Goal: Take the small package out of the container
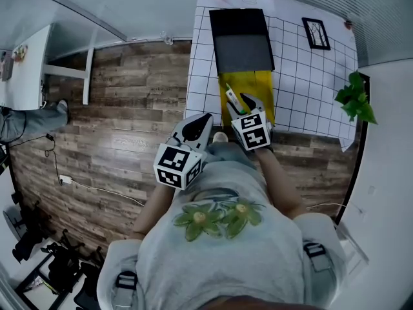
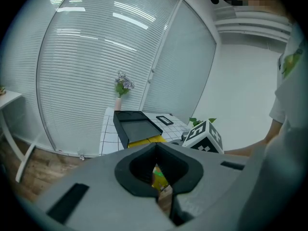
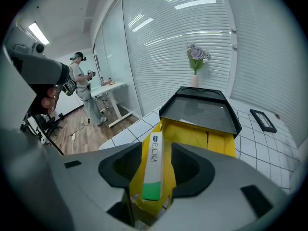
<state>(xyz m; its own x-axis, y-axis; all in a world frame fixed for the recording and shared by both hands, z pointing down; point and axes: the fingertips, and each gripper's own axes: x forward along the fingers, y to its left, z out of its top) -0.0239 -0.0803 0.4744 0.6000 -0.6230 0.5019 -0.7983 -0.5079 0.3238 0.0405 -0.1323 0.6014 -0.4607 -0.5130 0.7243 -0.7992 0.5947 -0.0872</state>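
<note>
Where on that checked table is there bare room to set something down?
The widest bare cloth lies right of the yellow container, below the black frame and beside the plant. A narrow strip runs left of the black tray. The middle is crowded: tray, container, and the right gripper holding the small package.

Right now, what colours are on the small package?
The small package is white with a green end; right gripper view.
</note>
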